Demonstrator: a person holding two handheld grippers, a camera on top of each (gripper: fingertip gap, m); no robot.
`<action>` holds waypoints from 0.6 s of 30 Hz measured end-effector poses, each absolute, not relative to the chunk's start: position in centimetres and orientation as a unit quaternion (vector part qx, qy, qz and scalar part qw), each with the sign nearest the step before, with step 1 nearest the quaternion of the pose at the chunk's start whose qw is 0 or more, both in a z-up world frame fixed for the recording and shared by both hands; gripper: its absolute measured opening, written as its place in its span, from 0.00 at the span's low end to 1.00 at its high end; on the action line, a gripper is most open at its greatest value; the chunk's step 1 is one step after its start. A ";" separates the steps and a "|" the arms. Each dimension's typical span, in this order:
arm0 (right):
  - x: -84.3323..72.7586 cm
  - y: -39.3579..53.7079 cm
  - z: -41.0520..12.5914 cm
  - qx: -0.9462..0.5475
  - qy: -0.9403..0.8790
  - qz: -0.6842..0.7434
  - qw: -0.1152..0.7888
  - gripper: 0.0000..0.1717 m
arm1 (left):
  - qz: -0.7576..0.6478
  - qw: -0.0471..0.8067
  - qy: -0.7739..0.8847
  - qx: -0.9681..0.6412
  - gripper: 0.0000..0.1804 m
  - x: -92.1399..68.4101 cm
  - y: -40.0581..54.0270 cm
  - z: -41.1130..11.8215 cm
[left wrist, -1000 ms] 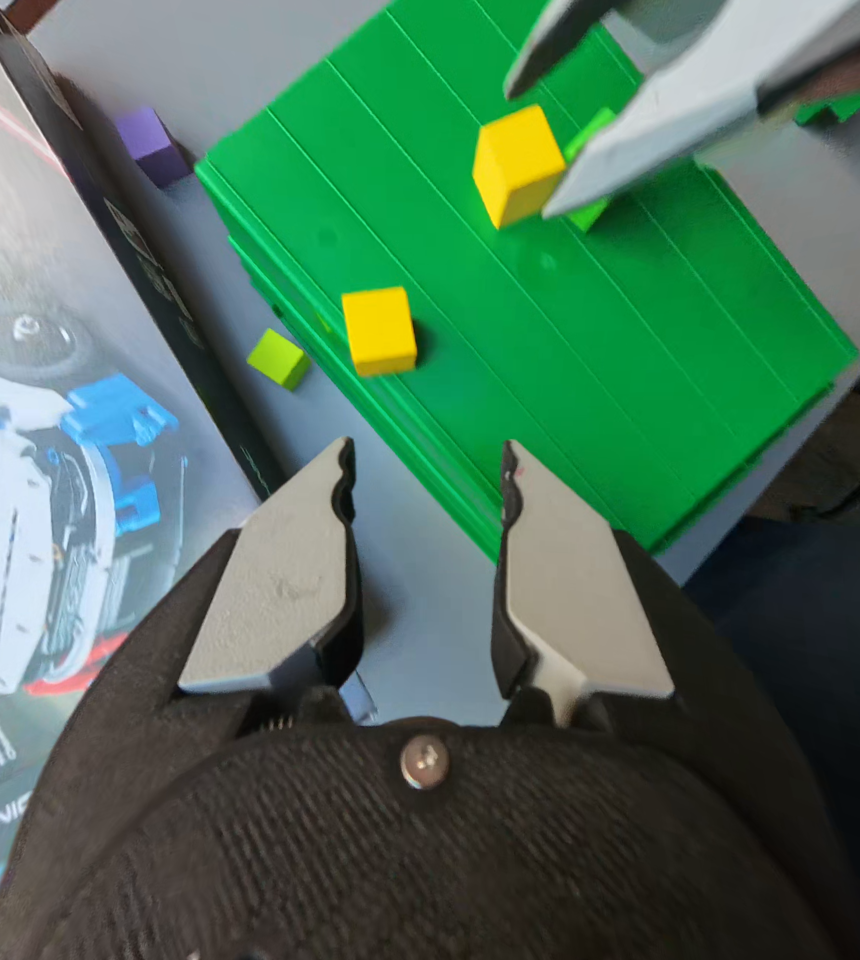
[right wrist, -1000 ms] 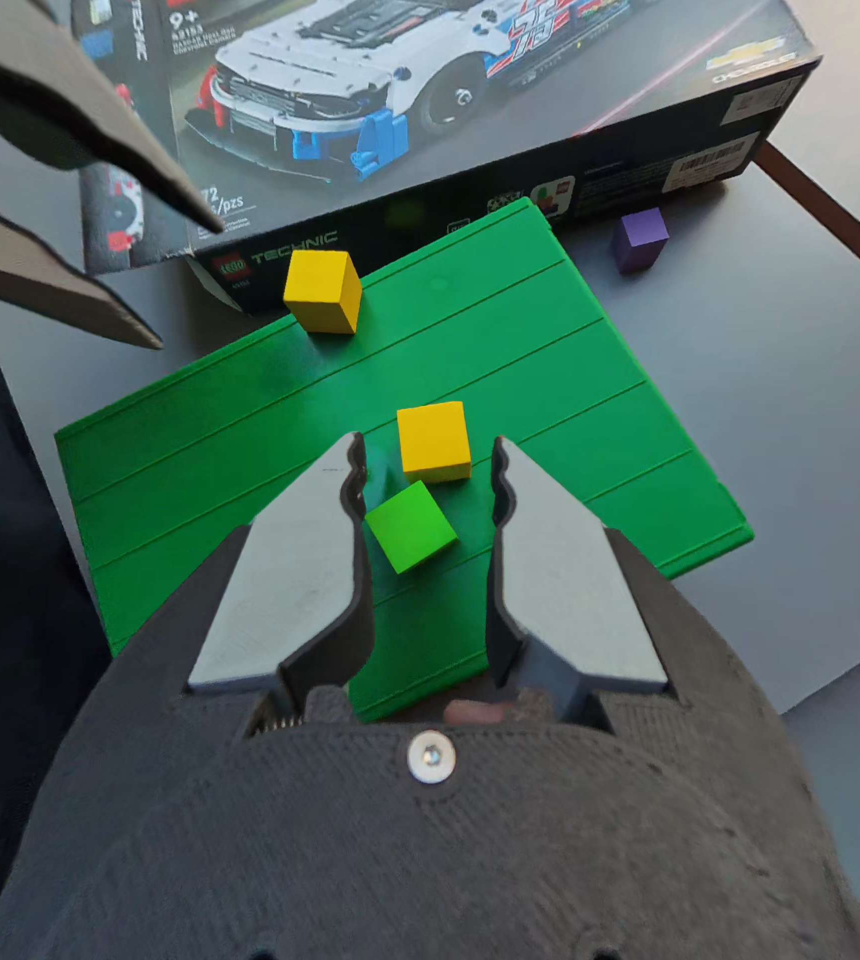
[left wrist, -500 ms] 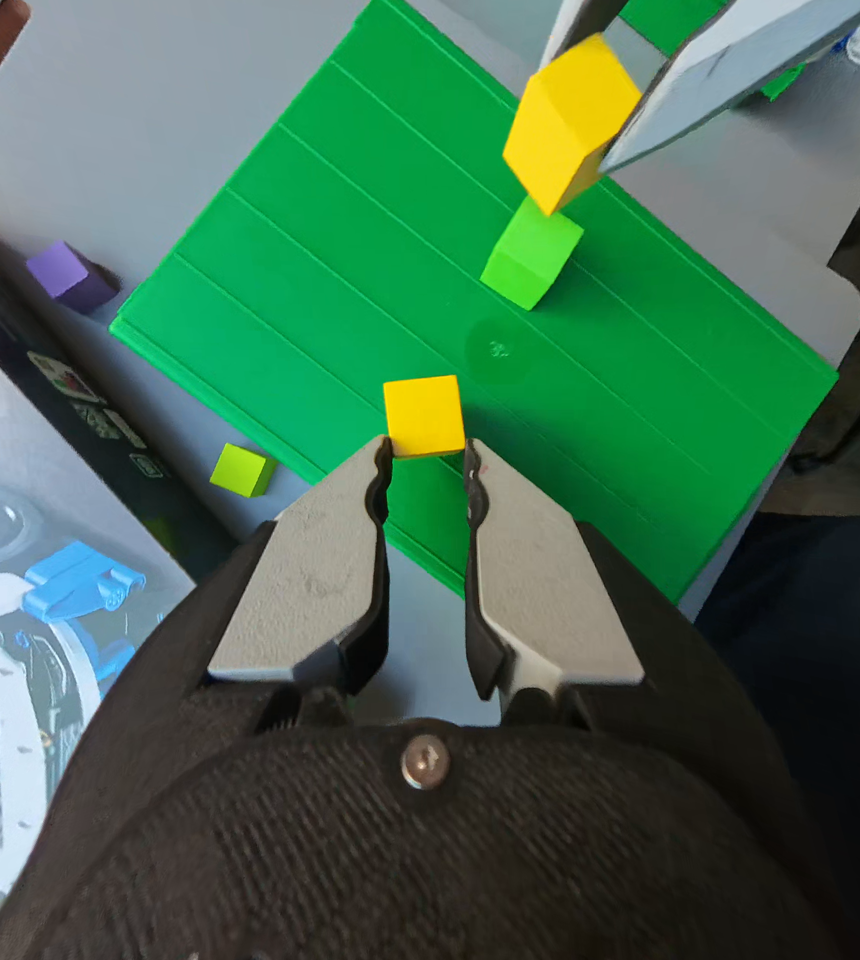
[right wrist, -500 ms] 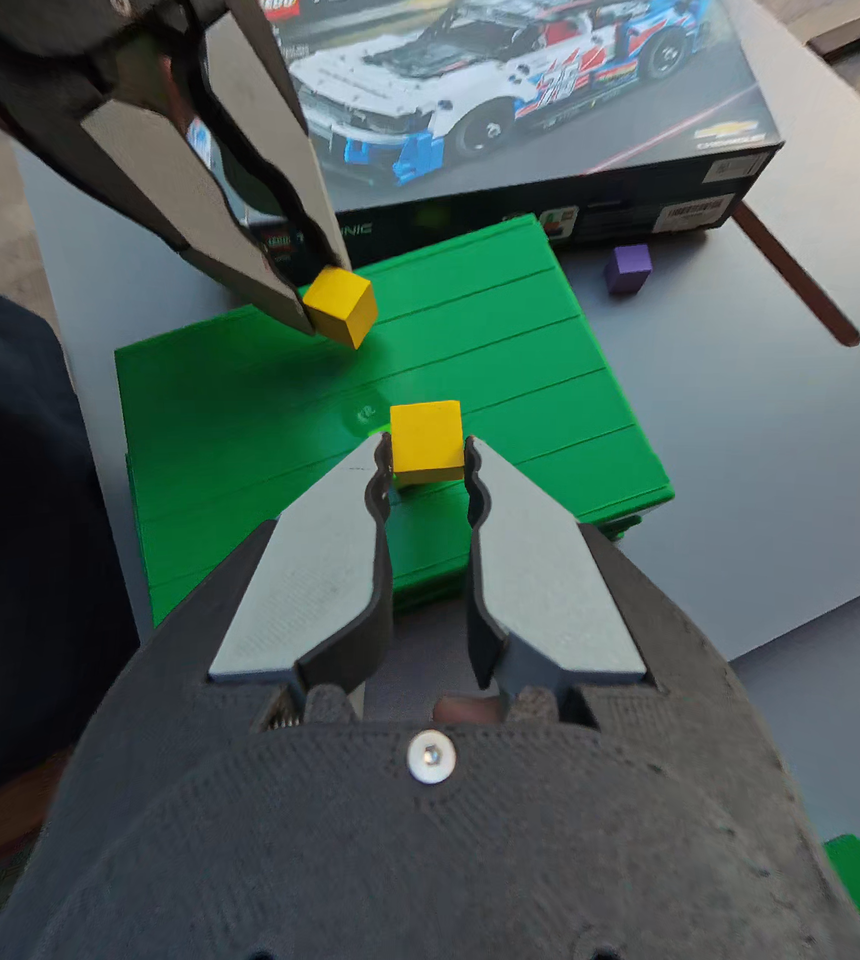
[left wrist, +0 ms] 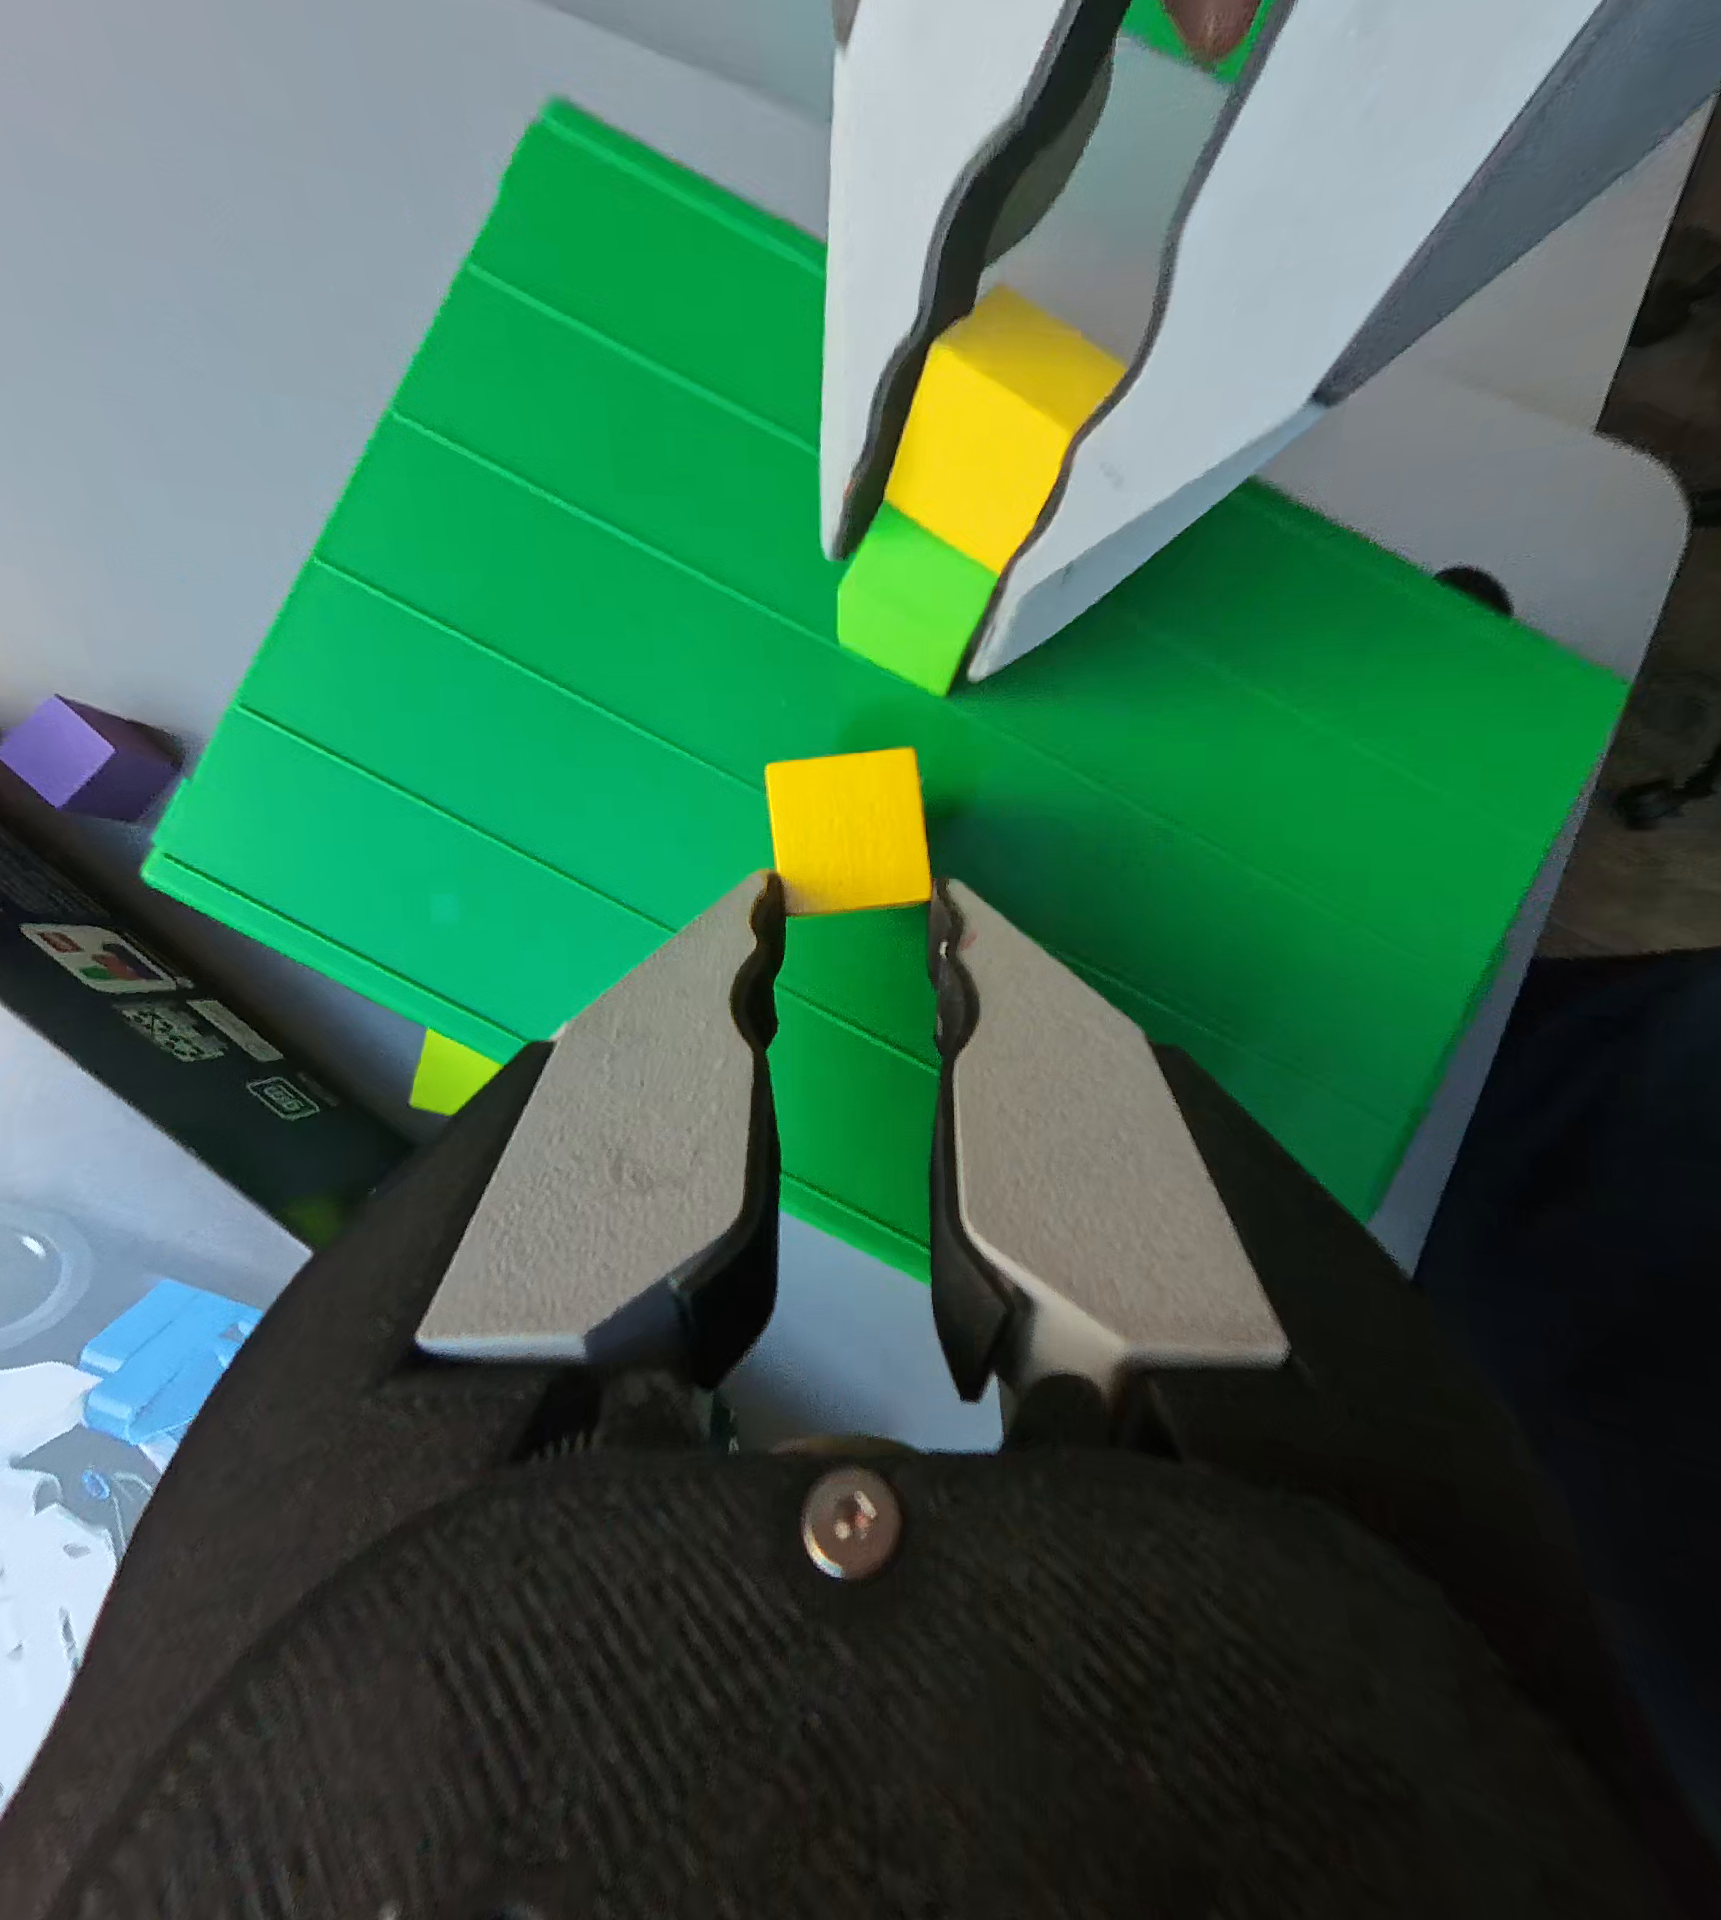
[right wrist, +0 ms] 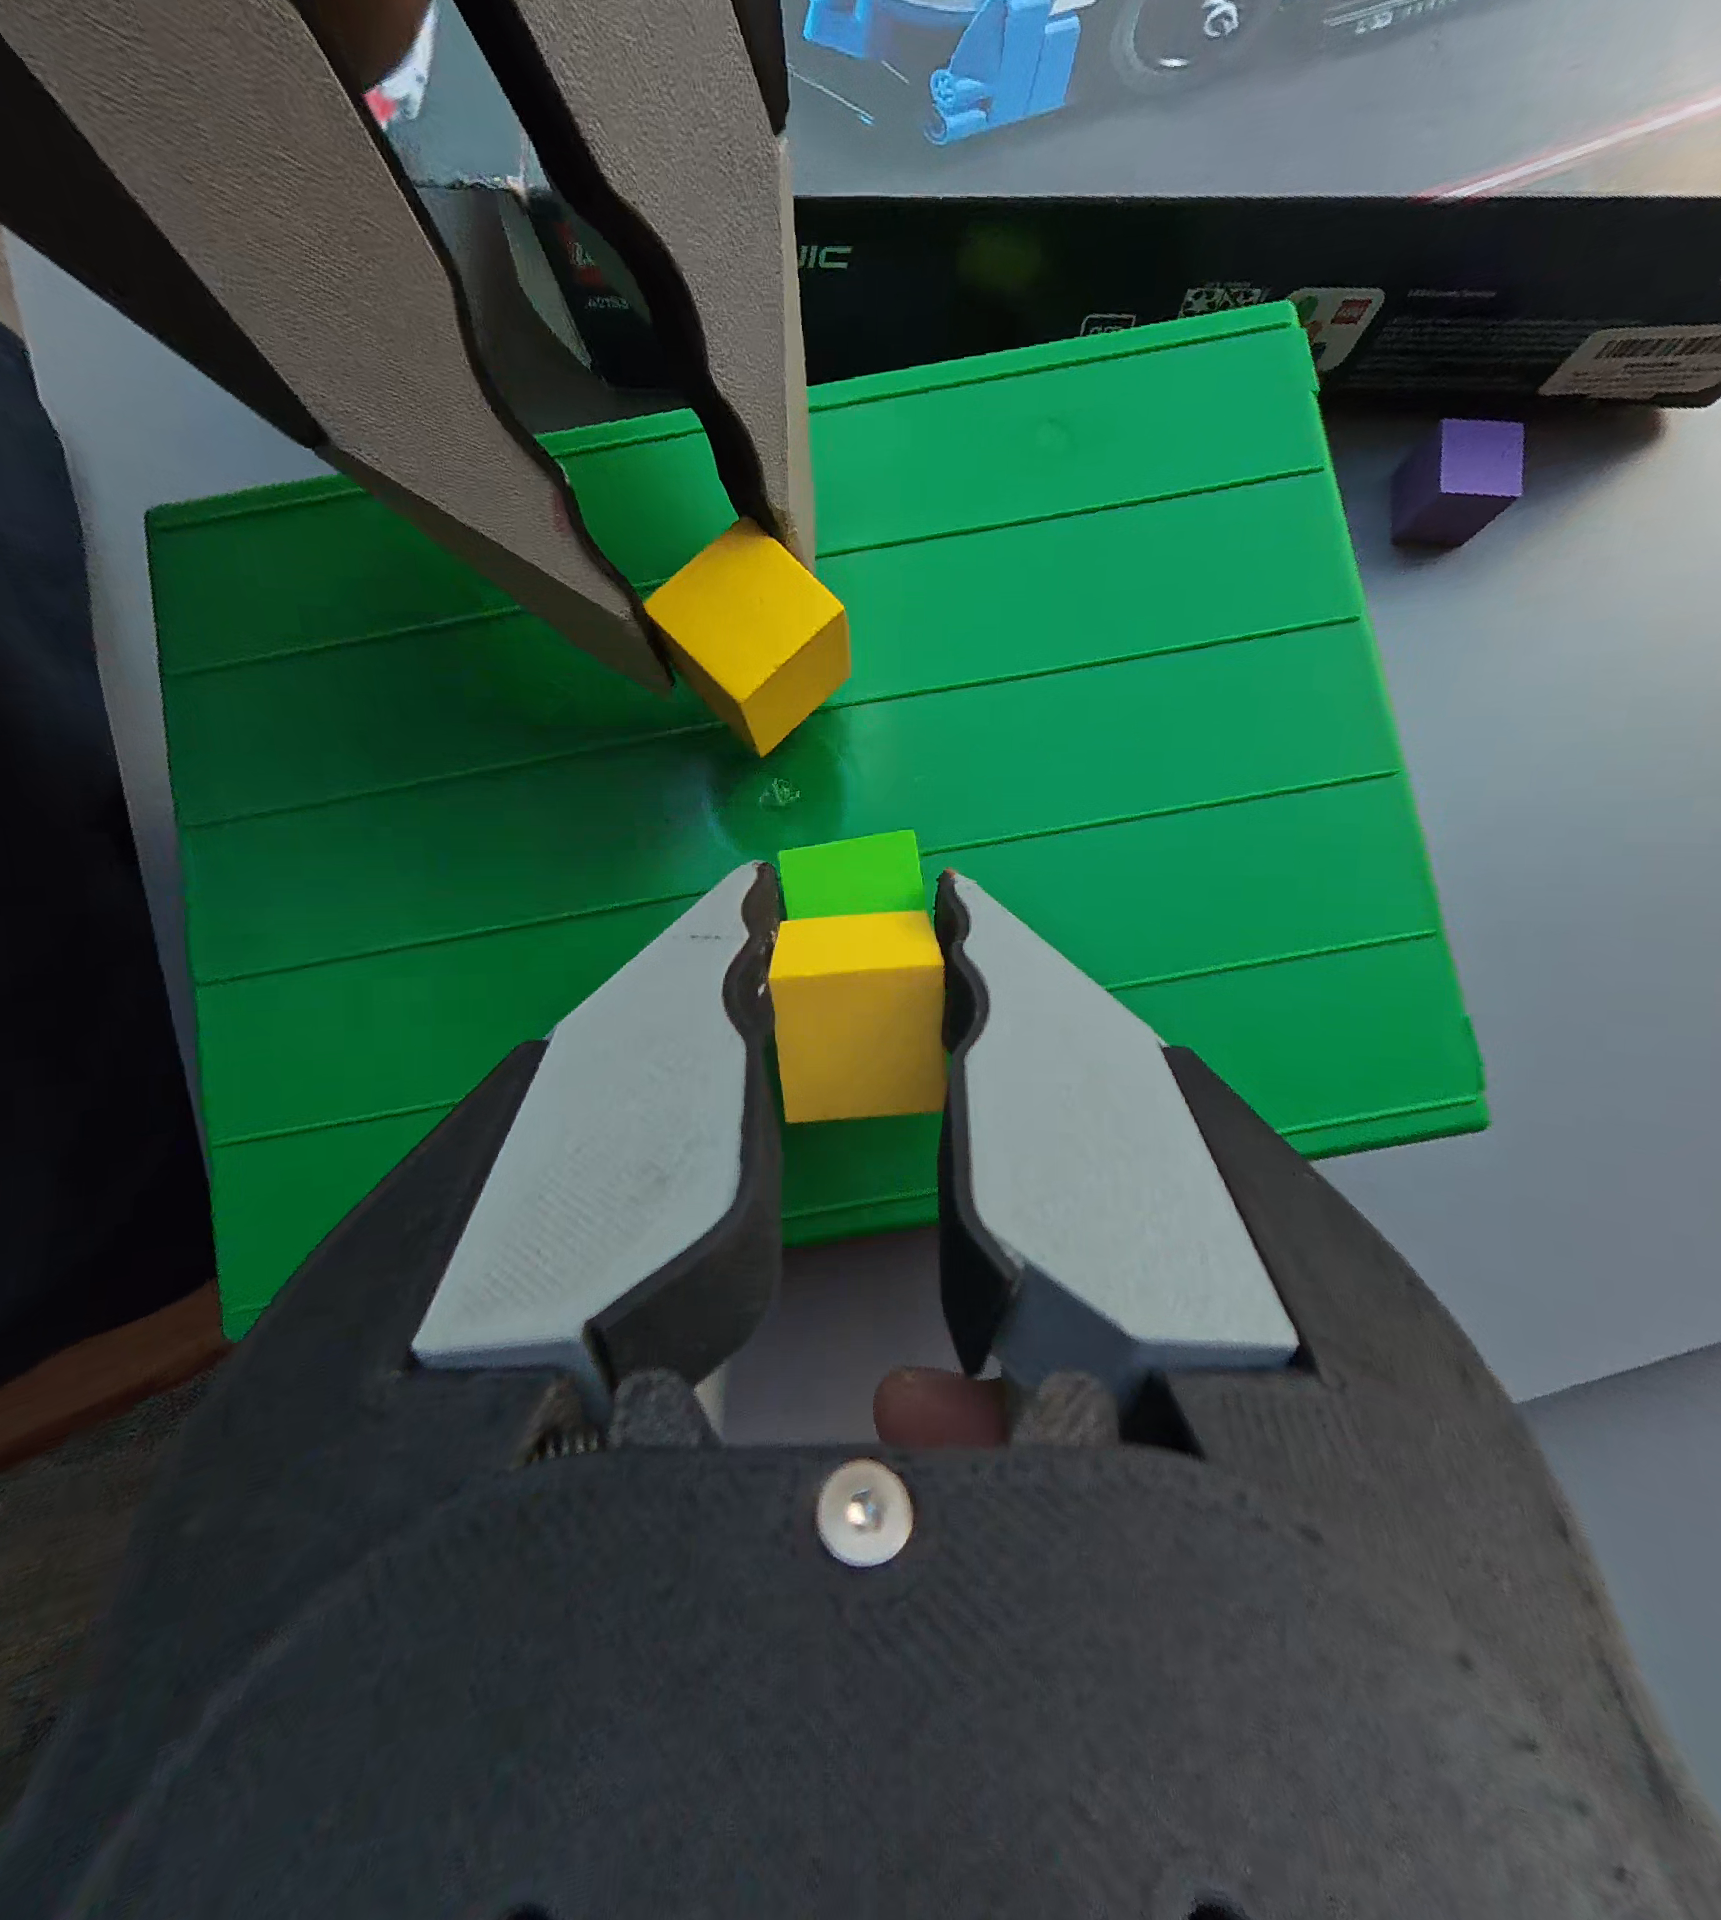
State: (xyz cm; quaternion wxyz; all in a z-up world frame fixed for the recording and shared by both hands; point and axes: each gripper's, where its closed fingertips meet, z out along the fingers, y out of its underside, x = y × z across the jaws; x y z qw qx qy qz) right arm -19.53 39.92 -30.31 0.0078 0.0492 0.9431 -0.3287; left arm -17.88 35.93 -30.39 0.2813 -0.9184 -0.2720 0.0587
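Observation:
My left gripper (left wrist: 854,888) is shut on a yellow cube (left wrist: 845,826), pinched at the very fingertips and held above the green ribbed board (left wrist: 523,623). The right wrist view shows this grip from the other side, cube (right wrist: 747,634) tilted between the left fingers. My right gripper (right wrist: 856,883) is shut on a second yellow cube (right wrist: 856,1023), which sits on top of a bright green cube (right wrist: 851,873) standing on the board (right wrist: 1147,675). The left wrist view shows that stack, the yellow cube (left wrist: 1001,436) over the green one (left wrist: 913,613), between the right fingers.
A purple cube (left wrist: 71,753) lies on the grey table (left wrist: 160,260) beside the board; it also shows in the right wrist view (right wrist: 1458,483). A lime cube (left wrist: 451,1070) lies between the board and a large toy-car box (left wrist: 56,1195). The box borders the board's far side (right wrist: 1251,260). Left tips to right tips: about 5 cm.
Both grippers closed, each on a yellow cube. The left lifted its cube off the board and moved inward. The right carried its cube over and set it onto the green cube.

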 end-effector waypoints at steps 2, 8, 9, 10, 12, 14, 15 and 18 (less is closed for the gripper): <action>-19.5 39.4 -29.8 0.058 0.936 -0.347 0.015 0.16 | 0.059 0.292 -0.281 -0.912 0.14 -18.2 36.1 -29.7; -19.5 37.0 -29.0 0.074 0.922 -0.381 0.015 0.16 | 0.084 0.259 -0.351 -0.896 0.14 -17.6 31.1 -30.7; -19.4 36.7 -29.1 0.070 0.923 -0.379 0.012 0.16 | 0.098 0.248 -0.372 -0.889 0.14 -17.6 29.6 -31.0; -19.4 36.6 -29.1 0.069 0.924 -0.375 0.009 0.17 | 0.112 0.237 -0.394 -0.881 0.14 -17.5 28.1 -31.3; -19.5 36.7 -28.6 0.075 0.920 -0.385 0.012 0.17 | 0.114 0.224 -0.435 -0.864 0.14 -16.8 25.8 -31.9; -19.7 37.4 -27.7 0.090 0.911 -0.401 0.028 0.24 | 0.098 0.224 -0.464 -0.851 0.14 -15.8 24.9 -32.6; -19.8 38.0 -27.5 0.097 0.910 -0.401 0.036 0.28 | 0.098 0.223 -0.470 -0.848 0.14 -15.4 24.6 -33.0; -20.1 40.2 -27.2 0.104 0.915 -0.388 0.041 0.32 | 0.092 0.229 -0.478 -0.843 0.14 -14.6 24.6 -33.3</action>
